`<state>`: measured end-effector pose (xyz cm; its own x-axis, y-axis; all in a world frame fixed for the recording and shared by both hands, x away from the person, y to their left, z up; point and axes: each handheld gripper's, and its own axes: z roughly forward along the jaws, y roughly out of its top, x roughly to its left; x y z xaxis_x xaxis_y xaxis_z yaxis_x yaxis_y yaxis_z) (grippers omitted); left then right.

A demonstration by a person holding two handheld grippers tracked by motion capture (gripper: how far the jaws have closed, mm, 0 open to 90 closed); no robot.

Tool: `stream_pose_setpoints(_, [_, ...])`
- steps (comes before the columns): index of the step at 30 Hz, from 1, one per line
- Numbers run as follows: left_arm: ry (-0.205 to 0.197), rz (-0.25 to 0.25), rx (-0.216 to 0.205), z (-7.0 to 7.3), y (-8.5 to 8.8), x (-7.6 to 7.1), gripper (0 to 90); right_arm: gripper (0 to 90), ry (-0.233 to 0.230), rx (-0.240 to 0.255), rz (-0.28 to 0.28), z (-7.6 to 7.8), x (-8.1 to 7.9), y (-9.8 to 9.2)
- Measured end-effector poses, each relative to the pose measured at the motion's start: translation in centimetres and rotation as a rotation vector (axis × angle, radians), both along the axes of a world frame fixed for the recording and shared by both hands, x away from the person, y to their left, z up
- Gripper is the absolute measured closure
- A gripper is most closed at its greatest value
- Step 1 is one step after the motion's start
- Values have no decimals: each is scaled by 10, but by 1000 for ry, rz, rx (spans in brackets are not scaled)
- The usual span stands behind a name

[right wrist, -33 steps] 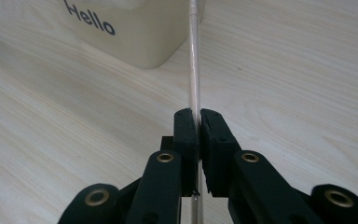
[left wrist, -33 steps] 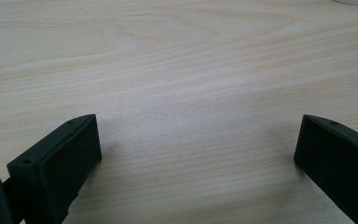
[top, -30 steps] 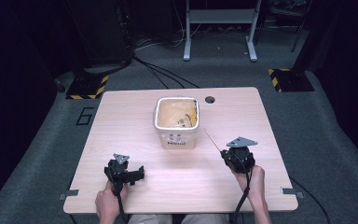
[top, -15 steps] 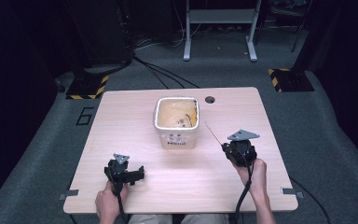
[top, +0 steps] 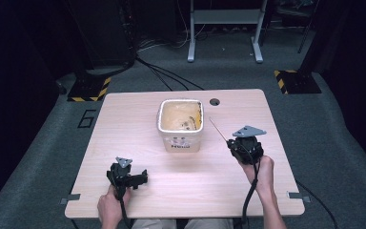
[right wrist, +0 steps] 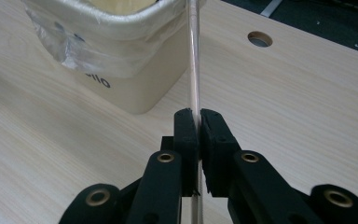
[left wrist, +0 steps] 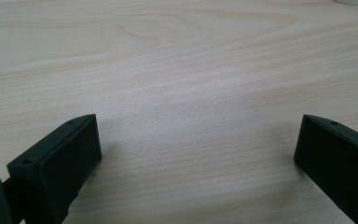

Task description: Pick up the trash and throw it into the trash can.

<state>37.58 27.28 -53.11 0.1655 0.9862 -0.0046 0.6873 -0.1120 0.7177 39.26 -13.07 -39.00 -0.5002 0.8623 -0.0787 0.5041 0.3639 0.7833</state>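
The right gripper (top: 232, 144) is rising off the worktop (top: 124, 124) since the earlier frame, carrying a stick (top: 218, 129) with it, while the left gripper (top: 140, 177) is staying where it was.

In the right gripper view the fingers (right wrist: 186, 135) are pressing together on the stick (right wrist: 194, 60), which is running straight up between them, so its long axis is lying along the fingers' own line. In the high view the stick is slanting from the right gripper up and left toward the bin (top: 181, 125), with its free tip just short of the bin's near right corner. That is the relation the next move is turning on: the bin is lying ahead and to the left of the fingers, near them, and the right hand (top: 259, 171) is the closer one to it by far.

The stick is looking thin, pale, smooth and round. The bin (right wrist: 121, 60) is a cream, square tub with rounded corners, lined with a crinkled clear bag folded over its rim, and it is holding some scraps. The worktop is pale wood grain, with a round cable hole (top: 214, 101) behind the bin.

The left gripper is resting low at the near left, its fingers (left wrist: 60, 158) standing wide apart over bare worktop with nothing between them.
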Motion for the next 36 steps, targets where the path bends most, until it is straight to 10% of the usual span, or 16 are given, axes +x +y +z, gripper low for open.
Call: stream_pose_setpoints(36, [0,0,0,0,0,0,2,851,-53,-13,73,38,22,28])
